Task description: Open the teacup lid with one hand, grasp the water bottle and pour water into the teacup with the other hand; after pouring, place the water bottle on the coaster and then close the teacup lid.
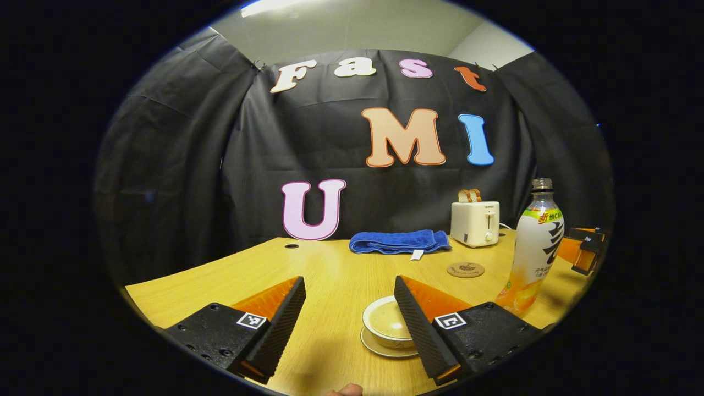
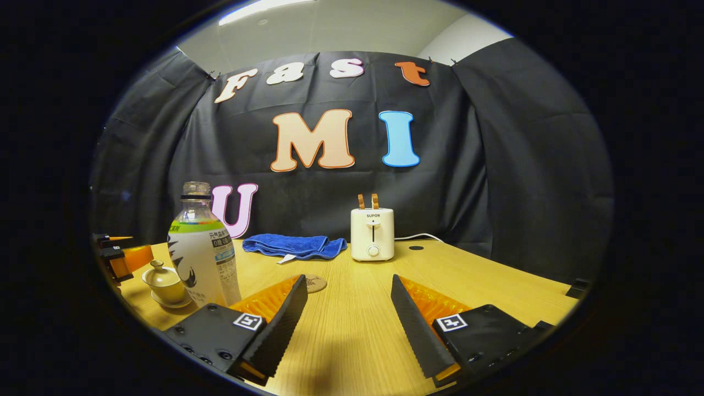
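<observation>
- The water bottle [image 1: 532, 247] stands upright on the wooden table [image 1: 330, 275], its long axis vertical and its open neck pointing straight up; no cap shows on it.
- It is clear plastic with a white, green and yellow wrap, and in the left gripper view the bottom glows orange.
- The teacup [image 1: 388, 324] sits on its saucer [image 1: 379, 345] near the bottle, partly behind my left gripper's right finger; in the right gripper view its knobbed lid [image 2: 158, 268] is on.
- The round coaster [image 1: 465, 269] lies flat, apart from the bottle, toward the toaster [image 1: 475, 223] and the folded blue towel [image 1: 399, 241].
- My left gripper [image 1: 348, 300] is spread wide, nothing between the fingers.
- My right gripper [image 2: 347, 300] is likewise wide and empty, the bottle just beside its left finger.
</observation>
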### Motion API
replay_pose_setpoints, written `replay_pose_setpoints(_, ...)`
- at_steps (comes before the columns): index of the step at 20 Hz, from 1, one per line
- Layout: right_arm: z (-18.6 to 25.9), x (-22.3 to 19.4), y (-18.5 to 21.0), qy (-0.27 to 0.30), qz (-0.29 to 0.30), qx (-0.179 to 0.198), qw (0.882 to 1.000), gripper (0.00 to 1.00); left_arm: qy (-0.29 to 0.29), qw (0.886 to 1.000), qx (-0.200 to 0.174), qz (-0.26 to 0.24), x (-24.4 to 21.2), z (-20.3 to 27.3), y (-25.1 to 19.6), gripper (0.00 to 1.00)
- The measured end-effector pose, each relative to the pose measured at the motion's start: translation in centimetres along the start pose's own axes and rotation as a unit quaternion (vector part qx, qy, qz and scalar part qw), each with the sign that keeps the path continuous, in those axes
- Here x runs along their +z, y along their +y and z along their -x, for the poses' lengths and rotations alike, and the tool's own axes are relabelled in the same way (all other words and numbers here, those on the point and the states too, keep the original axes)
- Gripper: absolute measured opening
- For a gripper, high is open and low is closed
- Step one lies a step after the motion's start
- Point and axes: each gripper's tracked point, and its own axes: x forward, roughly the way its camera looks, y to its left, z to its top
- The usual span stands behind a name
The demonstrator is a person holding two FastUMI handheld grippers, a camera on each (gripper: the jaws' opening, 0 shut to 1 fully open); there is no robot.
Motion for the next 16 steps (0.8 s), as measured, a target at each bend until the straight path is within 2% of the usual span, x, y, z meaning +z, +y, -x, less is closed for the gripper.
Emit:
replay_pose_setpoints(5,0.0,0.0,0.0,0.000,0.000,0.002,1.000,0.98,-0.004,1.000,-0.005,0.002,0.2,0.0,-0.1,0.94)
replay_pose_setpoints(7,0.0,-0.1,0.0,0.000,0.000,0.002,1.000,0.95,-0.006,1.000,-0.011,0.005,0.2,-0.1,-0.5,0.95)
replay_pose_setpoints(9,-0.1,-0.1,0.0,0.000,-0.001,0.002,1.000,0.98,-0.003,1.000,-0.023,0.003,0.3,-0.1,-1.3,0.94)
replay_pose_setpoints(12,-0.1,-0.1,0.0,0.000,-0.001,0.002,1.000,0.95,-0.007,0.999,-0.050,-0.004,1.2,-0.4,-2.9,0.94)
replay_pose_setpoints(16,-0.1,0.0,0.1,0.001,0.000,0.002,1.000,0.98,0.027,0.996,-0.080,-0.016,-0.2,-0.7,-4.4,0.95)
